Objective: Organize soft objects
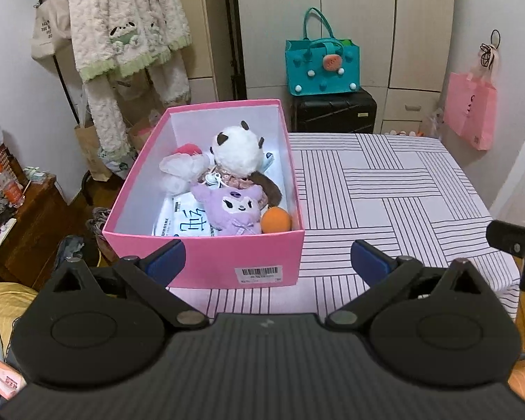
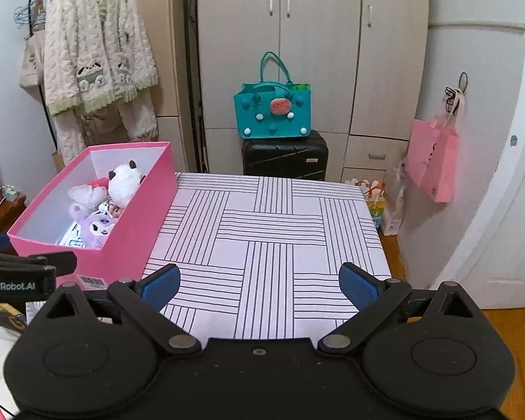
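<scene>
A pink box stands on the left side of the striped table. Inside lie a white panda plush, a purple plush, a white-and-red plush, an orange ball and a white packet. My left gripper hangs open just before the box's near wall, holding nothing. My right gripper is open over the table's near edge, right of the box, also holding nothing.
A teal bag rests on a black suitcase behind the table, before a wardrobe. A fluffy robe hangs at left; a pink bag hangs at right. A cluttered wooden stand sits left of the box.
</scene>
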A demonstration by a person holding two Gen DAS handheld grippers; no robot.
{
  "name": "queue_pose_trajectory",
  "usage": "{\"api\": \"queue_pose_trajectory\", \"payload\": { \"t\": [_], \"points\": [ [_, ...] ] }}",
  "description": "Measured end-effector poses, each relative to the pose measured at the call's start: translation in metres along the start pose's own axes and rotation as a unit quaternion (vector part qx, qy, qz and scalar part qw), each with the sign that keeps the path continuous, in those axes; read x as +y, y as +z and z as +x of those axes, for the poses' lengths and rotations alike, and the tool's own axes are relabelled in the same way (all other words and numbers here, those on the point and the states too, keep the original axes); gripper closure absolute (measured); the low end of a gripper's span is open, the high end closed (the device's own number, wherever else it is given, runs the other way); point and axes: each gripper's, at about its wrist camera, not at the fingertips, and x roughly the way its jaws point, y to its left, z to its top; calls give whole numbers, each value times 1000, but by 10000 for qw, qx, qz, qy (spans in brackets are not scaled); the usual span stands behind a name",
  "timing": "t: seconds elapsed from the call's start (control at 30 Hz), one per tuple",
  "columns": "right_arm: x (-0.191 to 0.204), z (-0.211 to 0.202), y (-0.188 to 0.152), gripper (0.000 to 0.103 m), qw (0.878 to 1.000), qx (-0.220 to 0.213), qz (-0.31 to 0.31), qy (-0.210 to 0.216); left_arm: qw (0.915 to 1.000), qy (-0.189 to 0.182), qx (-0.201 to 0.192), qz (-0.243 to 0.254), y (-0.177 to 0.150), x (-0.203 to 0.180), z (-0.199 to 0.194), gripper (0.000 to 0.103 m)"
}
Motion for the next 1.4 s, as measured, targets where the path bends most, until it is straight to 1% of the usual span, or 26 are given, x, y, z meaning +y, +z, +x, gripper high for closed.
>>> {"api": "queue_pose_trajectory", "payload": {
  "t": [0.37, 0.53, 0.63, 0.77, 0.93, 1.13, 1.4],
  "points": [
    [5, 3, -5, 4, 9999, -11, -152, -22, 9999, 81, 18, 121, -2, -3, 3, 1],
    [7, 1, -7, 4, 9994, -213, -218, -164, 9995, 192, -42, 244, -3, -6, 4, 1],
    [6, 0, -8, 4, 9993, -261, -222, -161, 9995, 212, -51, 222, -3, -5, 5, 1],
    [5, 1, -9, 4, 9992, -279, -186, -201, 9997, 150, -59, 179, -5, -3, 6, 1],
    [4, 5, -11, 4, 9985, -362, -252, -319, 9999, 101, -65, 96, -6, -1, 8, 1],
    [2, 11, -11, 4, 9985, -327, -296, -330, 10000, 59, -78, 11, -5, 2, 11, 1],
    [1, 12, -12, 4, 9985, -326, -293, -328, 9998, 128, -140, -5, -6, 2, 12, 1]
  ]
}}
